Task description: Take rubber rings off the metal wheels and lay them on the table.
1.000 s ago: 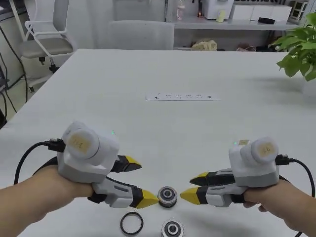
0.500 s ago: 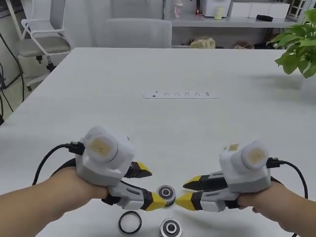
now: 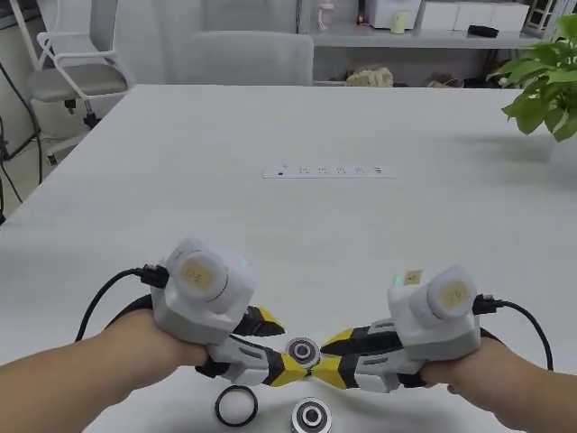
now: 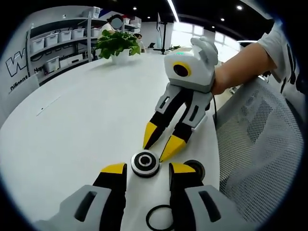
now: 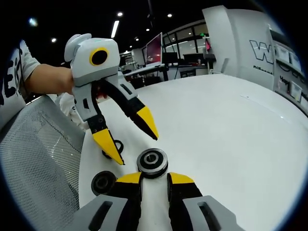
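1. Wheel (image 3: 302, 350) sits on the table (image 3: 361, 234) between both grippers; a loose ring (image 3: 237, 406) lies nearby.
2. Left gripper (image 3: 281, 347) and right gripper (image 3: 329, 356): jaws parted (nothing gripped yet).
3. Next, likely: one pins the wheel, the other peels its ring.

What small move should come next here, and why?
Probably shut the left gripper on the round metal wheel to steady it for stripping. Both grippers are open. The wheel sits between the left gripper's yellow tips, ungripped, and the right gripper is close on its far side. One loose black rubber ring already lies on the white table.
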Motion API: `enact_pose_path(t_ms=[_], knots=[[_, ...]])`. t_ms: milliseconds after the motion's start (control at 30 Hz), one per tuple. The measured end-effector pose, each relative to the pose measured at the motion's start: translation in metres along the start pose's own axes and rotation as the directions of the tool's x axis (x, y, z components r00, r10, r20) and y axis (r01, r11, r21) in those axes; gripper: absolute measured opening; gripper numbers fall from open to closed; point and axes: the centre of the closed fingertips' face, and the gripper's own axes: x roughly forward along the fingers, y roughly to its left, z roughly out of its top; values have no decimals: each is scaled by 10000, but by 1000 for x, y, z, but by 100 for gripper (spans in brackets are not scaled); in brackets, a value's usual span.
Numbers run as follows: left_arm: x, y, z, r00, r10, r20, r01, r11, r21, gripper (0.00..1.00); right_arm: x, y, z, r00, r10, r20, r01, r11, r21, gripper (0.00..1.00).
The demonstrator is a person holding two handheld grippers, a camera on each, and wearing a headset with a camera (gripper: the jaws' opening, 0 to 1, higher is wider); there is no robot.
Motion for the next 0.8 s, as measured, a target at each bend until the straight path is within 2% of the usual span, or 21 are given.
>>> enact_pose_path(t_ms=[300, 600, 800], knots=[[8, -7, 0, 9999, -131, -62, 132, 9999, 24, 24, -1, 4, -6, 10000, -4, -16, 4, 9999, -158, 14], [12, -8, -2, 9997, -143, -188, 146, 9998, 128, 17, -1, 5, -5, 10000, 13, 27, -13, 9998, -178, 13], [14, -7, -1, 10000, 11, -49, -10, 10000, 84, 12, 0, 5, -5, 10000, -8, 39, 9, 9998, -193, 13]])
